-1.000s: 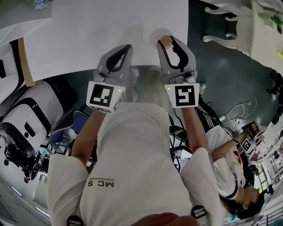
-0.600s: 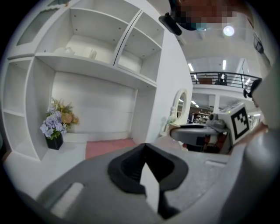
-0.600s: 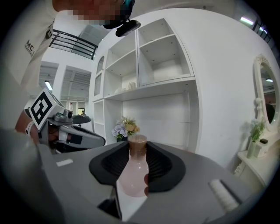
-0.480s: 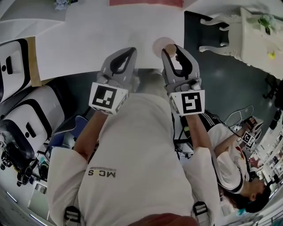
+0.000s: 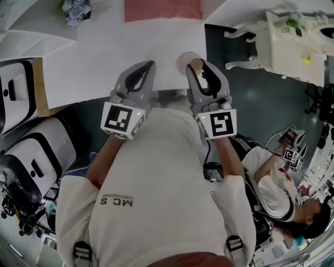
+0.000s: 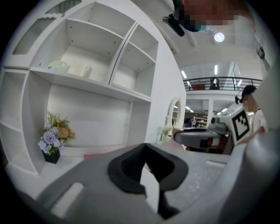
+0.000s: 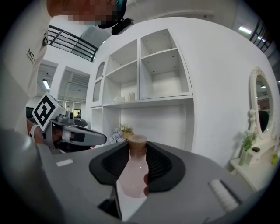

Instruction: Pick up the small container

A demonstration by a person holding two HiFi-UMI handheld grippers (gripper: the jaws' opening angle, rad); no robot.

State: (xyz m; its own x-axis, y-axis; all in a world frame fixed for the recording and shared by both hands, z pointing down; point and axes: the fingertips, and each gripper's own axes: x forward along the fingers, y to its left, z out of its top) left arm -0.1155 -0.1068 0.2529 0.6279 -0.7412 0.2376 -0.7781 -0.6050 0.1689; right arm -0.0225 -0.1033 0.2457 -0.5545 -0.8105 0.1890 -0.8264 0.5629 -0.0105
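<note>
white tabletop (image 5: 104, 52) w/ a flower pot (image 5: 75, 10) at its far left corner, shelving behind. l gripper (image 5: 150, 64) hangs over the near edge, jaws closed tip to tip w/ nothing in them. just beside it on the right, r gripper (image 5: 200, 65) has its jaws clamped, partway apart, on the small container (image 7: 132, 175), a pinkish flask w/ cork stopper. pads pinch its neck and shoulders, cork shows at the tips. its long axis stands upright, crosswise to the near-level jaws, so it's already inside the r tongs, not ahead of them. l is near but idle. base hidden, prob clear of the table. next move needs r kept level so it won't slip.
</note>
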